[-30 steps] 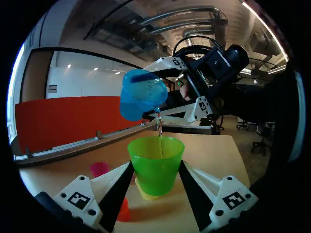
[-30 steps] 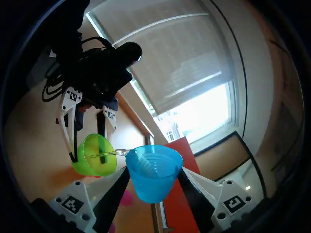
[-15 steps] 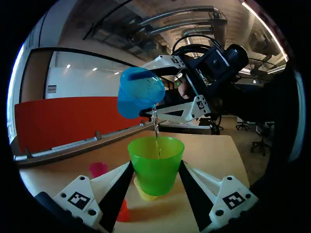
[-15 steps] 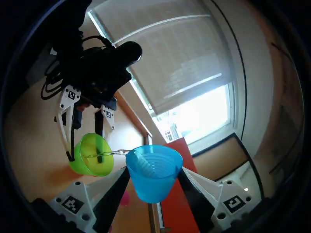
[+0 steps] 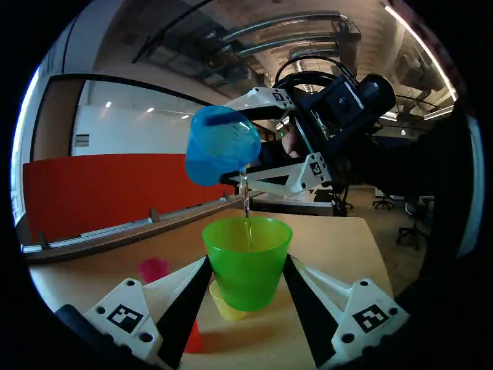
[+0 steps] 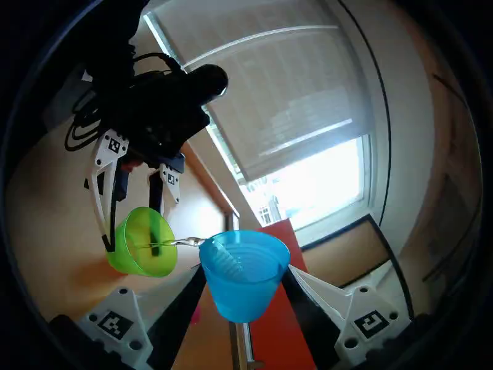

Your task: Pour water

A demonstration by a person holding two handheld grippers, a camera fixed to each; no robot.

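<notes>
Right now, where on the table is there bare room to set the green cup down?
In the left gripper view, bare table lies right of the green cup, out to the far edge. Left and beneath is crowded: a pink cup, a yellow cup, a red cup.

**Left gripper view:** a ceiling light strip [image 5: 423, 45] at upper right is lighting the room evenly, and the green cup [image 5: 248, 265] is shading the table [image 5: 336, 237] beneath.

**Right gripper view:** the window [image 6: 317, 188] is glaring white, backlighting the translucent blue cup [image 6: 244, 280] and darkening the left gripper [image 6: 132, 231].

Fisheye distortion is curving the edges.
</notes>
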